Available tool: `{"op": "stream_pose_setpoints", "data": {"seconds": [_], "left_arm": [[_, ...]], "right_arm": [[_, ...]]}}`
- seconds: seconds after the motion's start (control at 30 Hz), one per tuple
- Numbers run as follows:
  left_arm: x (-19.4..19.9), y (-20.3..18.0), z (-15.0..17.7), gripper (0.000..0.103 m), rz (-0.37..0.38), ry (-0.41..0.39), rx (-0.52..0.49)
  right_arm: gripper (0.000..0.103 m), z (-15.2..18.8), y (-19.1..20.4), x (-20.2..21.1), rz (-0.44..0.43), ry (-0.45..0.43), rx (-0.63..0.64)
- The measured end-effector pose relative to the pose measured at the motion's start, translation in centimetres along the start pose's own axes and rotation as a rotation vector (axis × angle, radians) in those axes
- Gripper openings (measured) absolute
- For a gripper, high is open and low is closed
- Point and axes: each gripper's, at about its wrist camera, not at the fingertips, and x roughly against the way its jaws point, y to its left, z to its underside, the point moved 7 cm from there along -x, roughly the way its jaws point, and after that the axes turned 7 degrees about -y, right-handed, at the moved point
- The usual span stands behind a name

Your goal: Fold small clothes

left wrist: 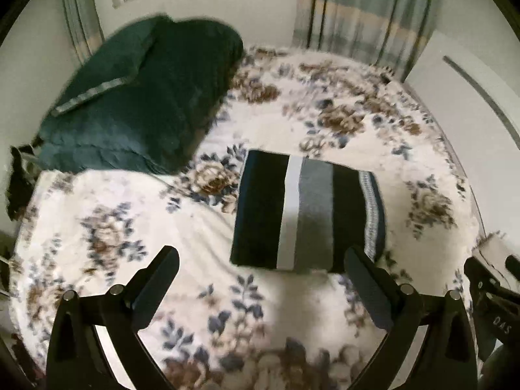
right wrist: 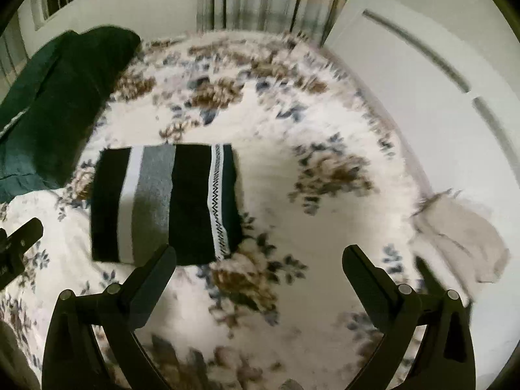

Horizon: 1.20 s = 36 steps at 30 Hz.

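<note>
A folded garment (left wrist: 305, 211), black with white and grey stripes and a zigzag trim band, lies flat on the floral bedspread (left wrist: 130, 221). In the right wrist view the garment (right wrist: 165, 201) is left of centre. My left gripper (left wrist: 261, 258) is open and empty, just in front of the garment's near edge. My right gripper (right wrist: 260, 256) is open and empty, to the right of the garment's near corner. The right gripper's body shows at the right edge of the left wrist view (left wrist: 490, 295).
A dark green pillow (left wrist: 139, 97) lies at the back left of the bed. Striped curtains (left wrist: 364, 9) hang behind. A white wall panel (right wrist: 438, 81) runs along the bed's right side. A pale cloth (right wrist: 461, 243) lies at the bed's right edge.
</note>
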Motion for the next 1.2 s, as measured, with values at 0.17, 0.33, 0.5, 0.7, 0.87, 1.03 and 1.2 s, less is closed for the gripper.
{"op": "stream_pose_setpoints", "data": {"seconds": [0.17, 0.33, 0.5, 0.7, 0.87, 1.03, 1.2], "left_arm": [[9.8, -1.2, 0.2, 0.103, 0.019, -0.050, -0.014], [18.2, -2.1, 0.7, 0.103, 0.034, -0.102, -0.027], [25.9, -2.4, 1.5, 0.103, 0.026, -0.163, -0.037], [31.9, -2.6, 2.4, 0.103, 0.015, -0.221, -0.021], [35.1, -2.5, 2.9, 0.103, 0.009, -0.258, -0.006], [37.2, -2.4, 3.1, 0.103, 0.003, -0.285, 0.002], [38.4, -2.3, 3.6, 0.103, -0.010, -0.285, 0.008]], "right_arm": [[0.103, 0.5, -2.6, 10.7, 0.011, -0.071, -0.001], [0.103, 1.1, -4.5, 21.1, -0.002, -0.150, 0.012], [0.103, 2.3, -6.2, 29.8, -0.020, -0.216, 0.009], [0.103, 3.7, -7.8, 38.4, -0.063, -0.285, 0.005], [0.103, 4.8, -8.8, 43.2, -0.086, -0.324, 0.014], [0.103, 5.5, -9.7, 45.9, -0.096, -0.347, 0.012], [0.103, 5.8, -10.6, 47.2, -0.107, -0.357, 0.003]]}}
